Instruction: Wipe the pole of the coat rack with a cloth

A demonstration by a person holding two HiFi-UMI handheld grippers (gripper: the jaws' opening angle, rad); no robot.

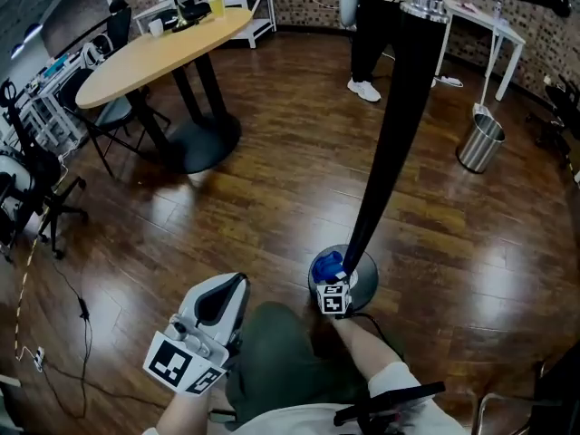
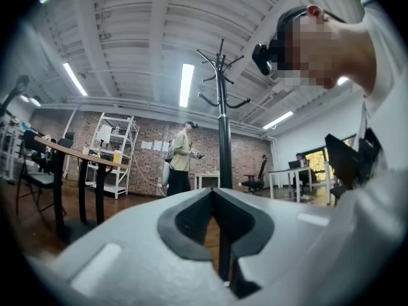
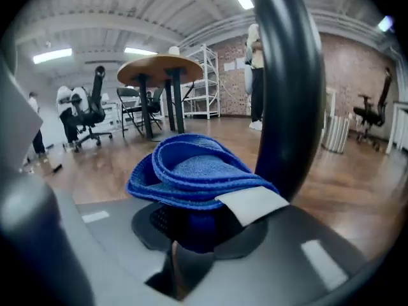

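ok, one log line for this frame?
right tongs: shut on cloth, low beside pole | left tongs: shut, empty, off pole

To my far left, an oval wooden table (image 1: 163, 48); far right, a metal bin (image 1: 480, 143), a standing person (image 1: 370, 39).

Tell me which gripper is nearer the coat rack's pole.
Right. The right gripper, shut on the blue cloth, is right beside the pole at its lower end. The left gripper, shut and empty, is off to the pole's left, clearly apart from it.
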